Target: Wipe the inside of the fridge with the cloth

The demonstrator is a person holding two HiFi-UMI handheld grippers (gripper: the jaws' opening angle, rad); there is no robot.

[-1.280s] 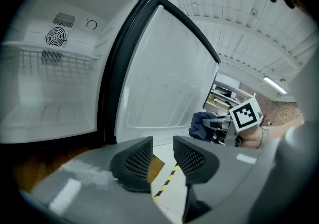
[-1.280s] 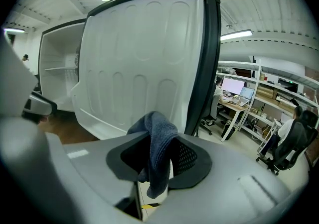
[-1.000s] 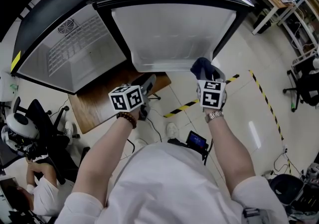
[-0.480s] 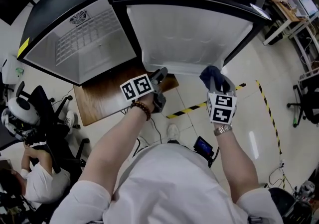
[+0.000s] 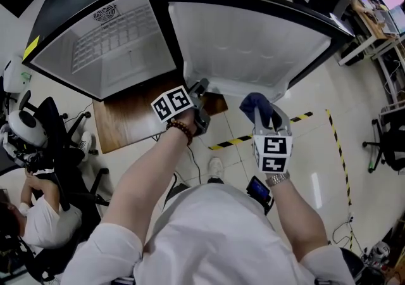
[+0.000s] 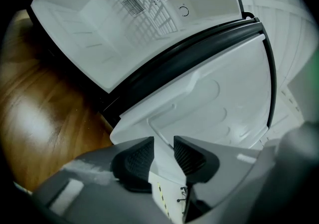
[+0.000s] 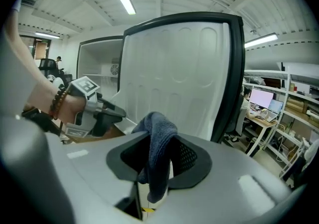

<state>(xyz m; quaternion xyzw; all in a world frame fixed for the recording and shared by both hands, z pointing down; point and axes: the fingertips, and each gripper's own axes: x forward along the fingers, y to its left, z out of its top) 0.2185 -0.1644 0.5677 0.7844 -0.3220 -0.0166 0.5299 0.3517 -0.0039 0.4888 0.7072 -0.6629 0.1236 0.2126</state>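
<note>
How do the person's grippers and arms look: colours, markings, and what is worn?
Both the left gripper and the right gripper have grey bodies with black ribbed pads. Each carries a white cube with black square markers. The person wears a white short-sleeved shirt, a dark beaded bracelet on the left wrist and a metal watch on the right.

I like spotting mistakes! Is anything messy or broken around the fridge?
Nothing stands out. The fridge door hangs open, showing no spills or damage, and the dark cloth is bunched between the right gripper's jaws, not dropped.
</note>
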